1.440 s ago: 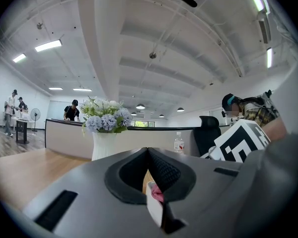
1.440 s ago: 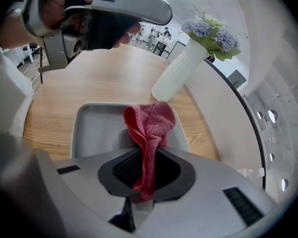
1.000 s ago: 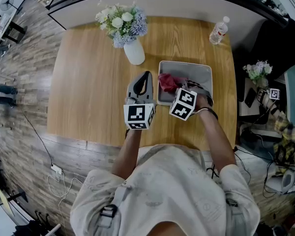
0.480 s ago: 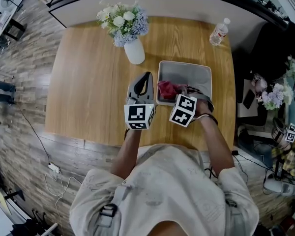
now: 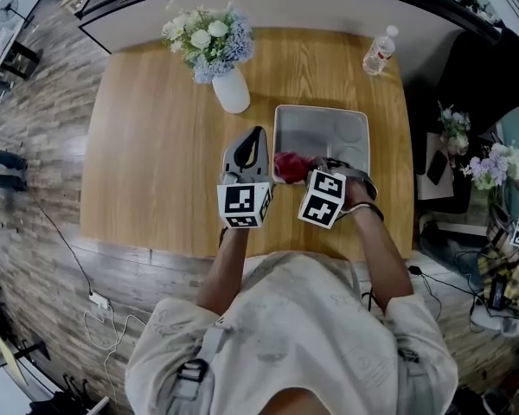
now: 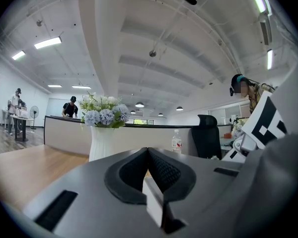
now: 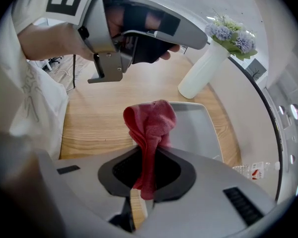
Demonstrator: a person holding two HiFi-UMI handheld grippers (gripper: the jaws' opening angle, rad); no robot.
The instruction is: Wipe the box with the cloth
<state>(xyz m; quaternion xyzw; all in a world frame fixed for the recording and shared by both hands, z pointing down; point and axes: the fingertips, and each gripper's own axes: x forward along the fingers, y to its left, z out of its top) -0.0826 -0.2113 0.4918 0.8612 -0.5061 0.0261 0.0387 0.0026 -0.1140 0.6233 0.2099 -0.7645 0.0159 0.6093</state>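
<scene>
Jaws of right gripper (image 7: 148,155) pinch cloth (image 7: 150,125) over table (image 5: 156,145).

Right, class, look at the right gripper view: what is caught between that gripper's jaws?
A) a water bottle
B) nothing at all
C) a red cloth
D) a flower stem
C: the right gripper has its jaws closed on the red cloth, which bunches up beyond them, in front of the grey box.
</scene>
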